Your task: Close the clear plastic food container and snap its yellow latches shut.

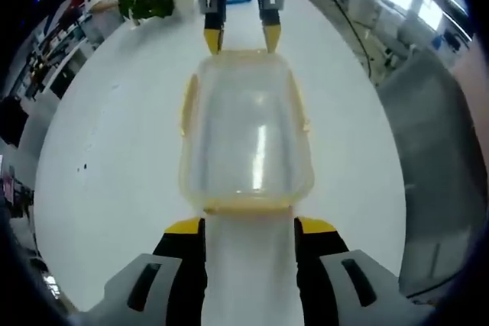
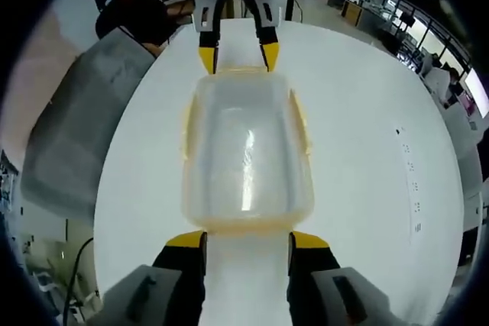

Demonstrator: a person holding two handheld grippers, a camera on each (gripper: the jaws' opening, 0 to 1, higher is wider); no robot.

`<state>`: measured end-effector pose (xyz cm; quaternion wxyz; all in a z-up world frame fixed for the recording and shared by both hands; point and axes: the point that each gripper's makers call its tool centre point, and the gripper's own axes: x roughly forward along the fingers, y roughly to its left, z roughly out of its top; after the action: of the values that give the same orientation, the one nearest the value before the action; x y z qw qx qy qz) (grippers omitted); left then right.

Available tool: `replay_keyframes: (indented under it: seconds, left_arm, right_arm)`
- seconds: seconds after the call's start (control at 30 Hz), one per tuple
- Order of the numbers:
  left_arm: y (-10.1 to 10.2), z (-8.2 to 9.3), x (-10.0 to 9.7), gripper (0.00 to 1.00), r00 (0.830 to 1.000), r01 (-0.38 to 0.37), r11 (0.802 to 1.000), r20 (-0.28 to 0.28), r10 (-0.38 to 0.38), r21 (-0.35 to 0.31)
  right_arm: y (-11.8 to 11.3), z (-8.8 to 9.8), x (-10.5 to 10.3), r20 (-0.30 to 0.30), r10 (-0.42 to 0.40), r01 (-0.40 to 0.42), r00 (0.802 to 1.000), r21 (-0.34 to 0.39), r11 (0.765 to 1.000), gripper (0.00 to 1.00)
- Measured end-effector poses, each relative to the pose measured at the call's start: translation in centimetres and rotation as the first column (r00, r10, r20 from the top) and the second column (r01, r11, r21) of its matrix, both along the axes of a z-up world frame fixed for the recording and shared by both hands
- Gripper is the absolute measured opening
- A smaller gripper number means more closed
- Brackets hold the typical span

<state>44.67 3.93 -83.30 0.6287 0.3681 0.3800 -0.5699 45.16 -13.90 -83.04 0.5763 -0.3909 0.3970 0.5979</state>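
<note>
The clear food container (image 1: 246, 133) sits on the white bench (image 1: 114, 150) between my two tools, lid already down on it as far as I can judge, with yellow latches along its edges. My left hand-held gripper (image 1: 248, 228) faces one short end, its jaws spread about as wide as that end and holding nothing, their yellow tips just at the near latch (image 1: 246, 205). In the right gripper view my right hand-held gripper (image 2: 243, 240) stands the same way at the opposite end, jaws apart and empty, close against its own near latch (image 2: 243, 225). Each tool shows across the box in the other's view. I take this to be the latching step: the lid looks seated, but I cannot tell whether any latch has clicked home. Next I would press each end latch inward and down against the wall, steadying the box from the far end so it does not slide.
</note>
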Motion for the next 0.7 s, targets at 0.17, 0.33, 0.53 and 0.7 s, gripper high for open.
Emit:
replay_keyframes:
  seconds: [0.17,0.33,0.53,0.7]
  left_arm:
    - [0.1,0.8,0.3,0.42,0.992,-0.125,0.990,-0.039,0.123,-0.066]
    - [0.2,1.3,0.2,0.42,0.988,-0.152,0.984,-0.045,0.149,-0.090]
    - [0.1,2.0,0.2,0.44,0.977,-0.213,0.968,-0.056,0.207,-0.130]
    - [-0.2,2.8,0.6,0.44,0.957,-0.288,0.939,-0.073,0.279,-0.187]
  right_arm:
    - [-0.6,0.5,0.3,0.011,-0.046,0.046,0.999,0.006,0.999,0.40]
    - [-0.9,1.0,0.3,0.009,-0.100,0.100,0.995,0.031,0.995,0.40]
    - [-1.0,1.5,0.3,0.031,-0.139,0.138,0.990,0.036,0.990,0.40]
    - [-1.1,1.7,0.2,0.014,-0.203,0.202,0.979,0.047,0.978,0.40]
